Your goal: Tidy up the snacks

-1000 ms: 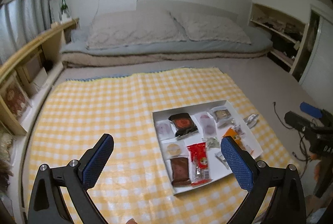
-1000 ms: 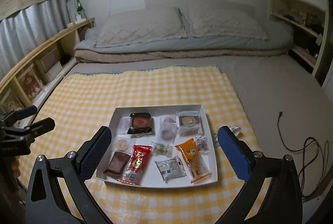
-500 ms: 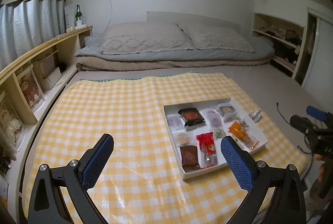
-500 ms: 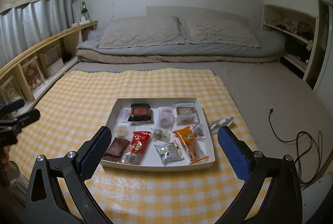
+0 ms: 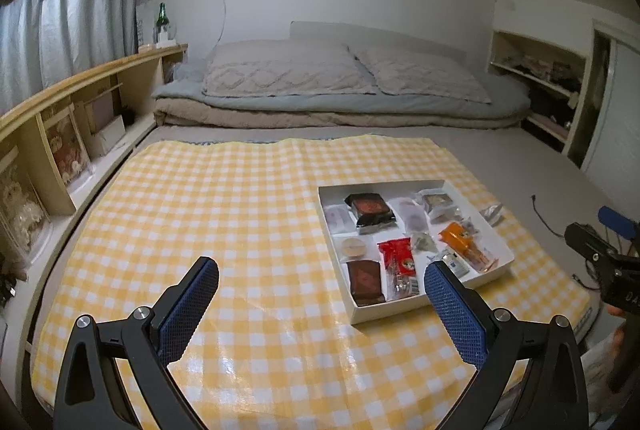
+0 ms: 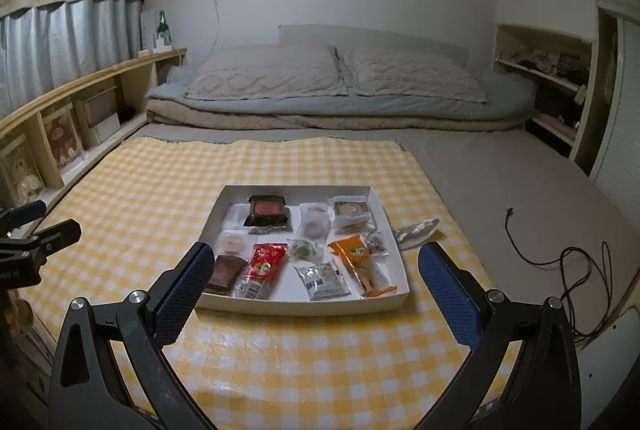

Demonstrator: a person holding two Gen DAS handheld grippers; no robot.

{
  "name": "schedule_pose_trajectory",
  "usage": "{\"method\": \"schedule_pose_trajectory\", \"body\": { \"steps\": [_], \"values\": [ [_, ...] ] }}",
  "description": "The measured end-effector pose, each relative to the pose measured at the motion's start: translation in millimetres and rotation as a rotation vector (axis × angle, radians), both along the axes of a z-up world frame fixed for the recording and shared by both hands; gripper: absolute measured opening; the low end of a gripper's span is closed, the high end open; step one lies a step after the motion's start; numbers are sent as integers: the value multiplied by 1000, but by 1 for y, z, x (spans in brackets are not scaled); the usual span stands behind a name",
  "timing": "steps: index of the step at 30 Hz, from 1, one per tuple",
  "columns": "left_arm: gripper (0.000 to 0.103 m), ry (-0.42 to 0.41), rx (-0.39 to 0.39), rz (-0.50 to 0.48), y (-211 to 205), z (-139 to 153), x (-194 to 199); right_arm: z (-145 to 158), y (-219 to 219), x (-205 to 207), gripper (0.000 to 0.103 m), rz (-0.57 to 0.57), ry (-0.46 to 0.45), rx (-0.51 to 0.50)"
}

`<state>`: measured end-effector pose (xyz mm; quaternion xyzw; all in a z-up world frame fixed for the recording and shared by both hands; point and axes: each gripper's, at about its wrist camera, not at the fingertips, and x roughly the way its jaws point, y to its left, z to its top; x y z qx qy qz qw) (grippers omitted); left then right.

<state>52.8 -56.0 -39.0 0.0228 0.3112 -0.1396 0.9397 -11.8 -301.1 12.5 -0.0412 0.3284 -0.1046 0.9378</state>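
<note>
- Yellow checked cloth (image 6: 160, 182): spread flat over floor in front of folded bedding; serves as work surface, mostly bare.
- White tray (image 6: 304, 304): rests on cloth, directly ahead of right gripper, off to the right in left wrist view (image 5: 394, 310). Holds nearly all the snacks in loose rows, none stacked.
- Back row: dark packet with red label (image 6: 267, 211), pale round-sweet packet (image 6: 314, 220), clear packet with a brown biscuit (image 6: 352, 211).
- Front row: brown packet (image 6: 224, 270), red packet (image 6: 262, 268), silver-white sachet (image 6: 322, 276), orange packet (image 6: 362, 264); small round item (image 6: 232, 242) and small green-white sweet (image 6: 305, 248) between rows.
- Silver wrapper (image 6: 416, 230): lies on cloth just beside tray's right wall, outside it. Only snack seen outside tray.
- Left gripper (image 5: 320, 304): empty, fingers spread wide, hovers above bare cloth left of tray, touching nothing.
- Right gripper (image 6: 312, 284): empty, fingers spread wide, centred on tray's near edge, above it, clamped on nothing.
- Progress, judged: nearly complete, or at start of a re-sort; cannot tell which. Tray filled and tidy; stray wrapper probably the remaining item, right gripper nearer to it.
- Risk, judged: thin crinkly wrapper lies flat, likely awkward to pinch.
</note>
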Motion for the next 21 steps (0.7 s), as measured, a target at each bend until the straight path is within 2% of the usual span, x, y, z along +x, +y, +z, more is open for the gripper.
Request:
{"method": "schedule_pose_trajectory", "body": {
  "steps": [6, 21],
  "values": [
    [103, -26, 51, -9, -9, -9, -9, 0, 5, -11, 103, 1, -31, -36],
    [103, -40, 58, -8, -11, -12, -14, -4, 13, -14, 103, 19, -21, -59]
  ]
}}
